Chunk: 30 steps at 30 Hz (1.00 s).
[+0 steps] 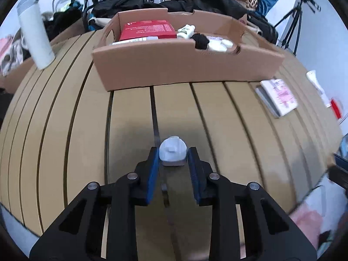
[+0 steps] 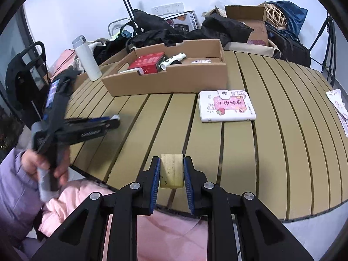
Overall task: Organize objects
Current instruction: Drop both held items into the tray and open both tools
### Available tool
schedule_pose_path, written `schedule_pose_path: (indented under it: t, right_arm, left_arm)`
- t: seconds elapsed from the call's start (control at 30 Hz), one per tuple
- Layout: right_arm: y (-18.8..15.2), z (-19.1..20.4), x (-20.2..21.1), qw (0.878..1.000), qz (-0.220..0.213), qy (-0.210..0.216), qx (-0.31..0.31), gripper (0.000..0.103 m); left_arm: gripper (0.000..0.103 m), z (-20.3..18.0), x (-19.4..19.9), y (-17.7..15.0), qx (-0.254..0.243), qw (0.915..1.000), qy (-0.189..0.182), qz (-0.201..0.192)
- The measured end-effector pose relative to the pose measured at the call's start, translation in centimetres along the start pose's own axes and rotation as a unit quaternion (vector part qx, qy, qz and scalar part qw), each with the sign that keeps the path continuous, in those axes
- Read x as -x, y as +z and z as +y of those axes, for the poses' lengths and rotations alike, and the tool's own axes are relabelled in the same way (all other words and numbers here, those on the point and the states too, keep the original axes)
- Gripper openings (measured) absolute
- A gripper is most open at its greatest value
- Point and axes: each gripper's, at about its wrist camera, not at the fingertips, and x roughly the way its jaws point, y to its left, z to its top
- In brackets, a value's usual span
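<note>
My left gripper (image 1: pixel 173 155) is shut on a small white-grey cap-shaped object (image 1: pixel 173 153), held above the slatted wooden table (image 1: pixel 228 126). It also shows at the left of the right wrist view (image 2: pixel 113 119). My right gripper (image 2: pixel 171 169) is shut on a yellow-tan rectangular block (image 2: pixel 171 170) near the table's front edge. A cardboard box (image 1: pixel 184 67) stands at the back of the table and holds a red box (image 1: pixel 148 30), a white bottle (image 1: pixel 186 31), a black item and other small things. The box also shows in the right wrist view (image 2: pixel 169 80).
A white thermos (image 1: pixel 35 32) stands left of the box. A white and pink wallet-like case (image 2: pixel 226 106) lies right of centre. A printed paper (image 2: pixel 339 106) lies at the far right edge. Bags, clothes and a tripod (image 1: pixel 293 24) crowd the space behind the table.
</note>
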Motion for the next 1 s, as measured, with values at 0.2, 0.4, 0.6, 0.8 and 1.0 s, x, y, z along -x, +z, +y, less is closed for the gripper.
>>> schedule_pose_path:
  t: [0.2, 0.4, 0.6, 0.8, 1.0]
  right_arm:
    - [8.1, -2.2, -0.3, 0.999, -0.037, 0.017, 0.013, 0.023]
    - [21.3, -4.9, -9.5, 1.000, -0.018, 0.015, -0.014, 0.023]
    - [26.5, -7.3, -21.1, 0.996, 0.067, -0.039, -0.043, 0.024]
    - [28.0, -7.5, -23.0, 0.996, 0.075, -0.012, -0.045, 0.070]
    - [28.6, -7.6, -17.5, 0.999, 0.040, 0.000, -0.035, 0.103]
  left_arm:
    - [0.024, -0.6, 4.6, 8.1, 0.027, 0.9930, -0.099, -0.058]
    - [0.024, -2.3, -2.3, 17.1, 0.042, 0.9948, -0.092, -0.013]
    - [0.024, -2.3, -9.3, 18.3, 0.071, 0.9951, -0.058, 0.037]
    - [0.068, -2.3, -7.8, 18.5, 0.030, 0.9989, -0.033, 0.017]
    - [0.090, -1.0, -4.2, 19.9, 0.002, 0.9995, 0.030, 0.011]
